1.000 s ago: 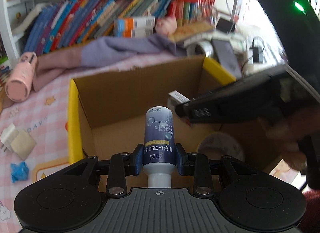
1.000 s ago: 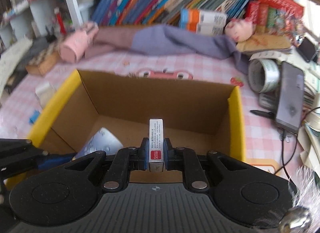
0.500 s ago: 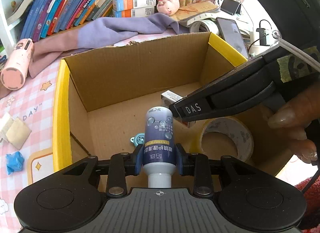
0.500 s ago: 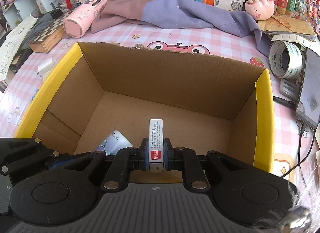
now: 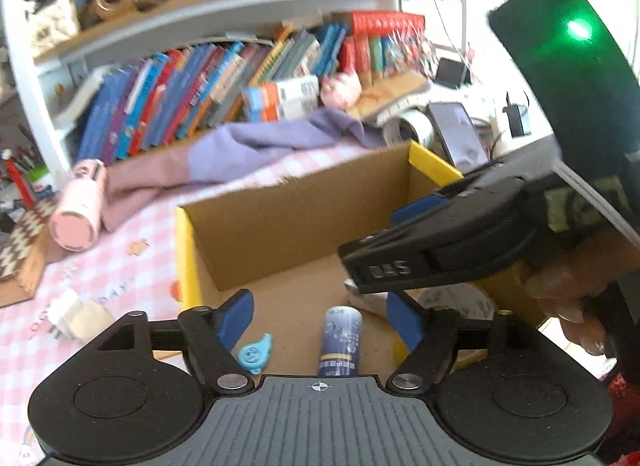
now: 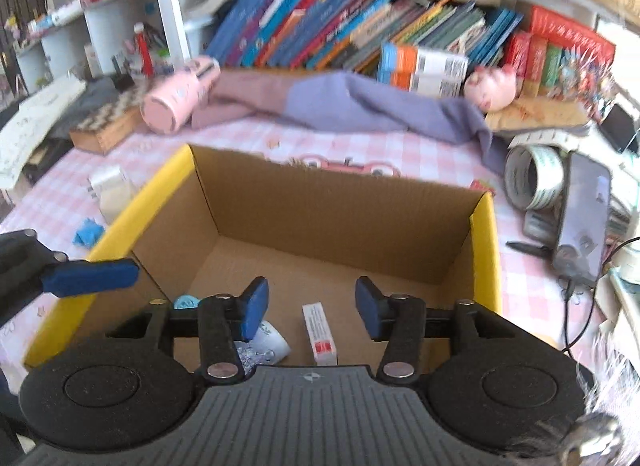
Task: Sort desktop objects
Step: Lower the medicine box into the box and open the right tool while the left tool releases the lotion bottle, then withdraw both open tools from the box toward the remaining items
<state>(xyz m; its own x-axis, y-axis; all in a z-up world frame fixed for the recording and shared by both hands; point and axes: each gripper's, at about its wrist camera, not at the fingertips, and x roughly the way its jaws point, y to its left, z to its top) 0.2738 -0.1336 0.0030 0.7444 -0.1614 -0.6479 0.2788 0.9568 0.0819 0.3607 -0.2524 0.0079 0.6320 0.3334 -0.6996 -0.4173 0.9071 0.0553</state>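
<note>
A cardboard box with yellow rims (image 5: pixel 188 250) (image 6: pixel 486 242) stands on the pink checked desk. My left gripper (image 5: pixel 320 316) is open above the box's near side; the blue bottle (image 5: pixel 339 340) lies on the box floor below it, free of the pads. My right gripper (image 6: pixel 311 302) is open too; the small white and red carton (image 6: pixel 320 333) lies on the box floor under it. The bottle also shows in the right wrist view (image 6: pixel 262 344). A light blue small item (image 5: pixel 256 352) and a tape roll (image 5: pixel 460 300) lie in the box.
On the desk around the box: a pink tumbler (image 6: pixel 178 99) on its side, a purple and pink cloth (image 6: pixel 340 105), a tape roll (image 6: pixel 534 175), a phone (image 6: pixel 584 213), a white plug (image 5: pixel 80 316), a blue scrap (image 6: pixel 88 231). Books fill the shelf behind.
Both grippers have opened and lifted back from inside the box. The bottle and the carton have left the pads and now lie on the box floor.
</note>
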